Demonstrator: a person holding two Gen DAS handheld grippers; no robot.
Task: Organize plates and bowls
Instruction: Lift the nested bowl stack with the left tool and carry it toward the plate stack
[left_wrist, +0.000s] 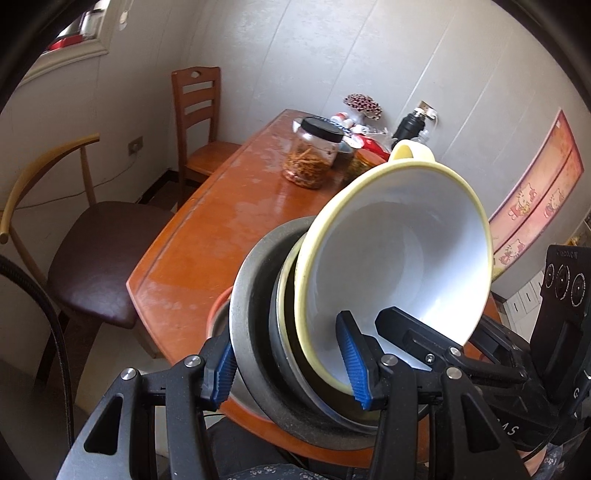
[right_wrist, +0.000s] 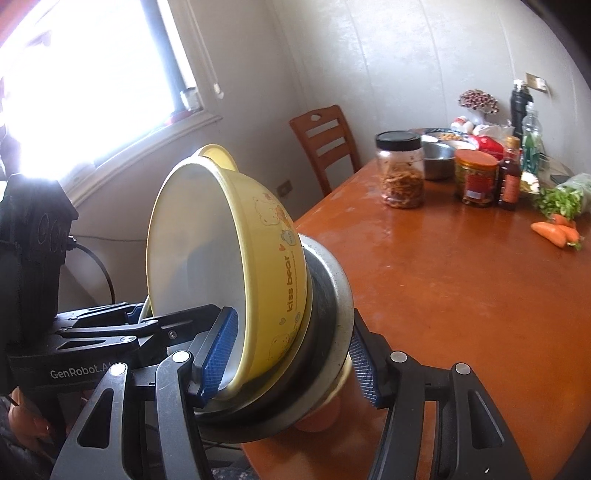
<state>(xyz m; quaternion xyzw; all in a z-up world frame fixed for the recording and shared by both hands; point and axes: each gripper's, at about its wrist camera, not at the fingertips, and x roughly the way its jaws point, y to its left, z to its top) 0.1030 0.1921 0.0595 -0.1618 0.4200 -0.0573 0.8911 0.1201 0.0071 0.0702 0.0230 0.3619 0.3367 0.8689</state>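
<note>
A stack of nested bowls is held tilted over the near corner of the orange table (left_wrist: 207, 236). The top one is a yellow bowl (left_wrist: 399, 251) with a white inside and a "kiss bear" print (right_wrist: 266, 258). It sits in a grey metal bowl (left_wrist: 247, 295), also in the right wrist view (right_wrist: 332, 295). My left gripper (left_wrist: 291, 369) is shut across the rims of the stack. My right gripper (right_wrist: 291, 358) is shut across the stack from the other side; its finger (left_wrist: 424, 339) reaches inside the yellow bowl.
On the far part of the table stand a clear jar with a black lid (right_wrist: 400, 170), a steel bowl (right_wrist: 437, 158), an orange-lidded jar (right_wrist: 476, 177), bottles, greens and carrots (right_wrist: 556, 230). A wooden chair (left_wrist: 201, 122) and a brown-seated chair (left_wrist: 96, 251) stand at the table's left.
</note>
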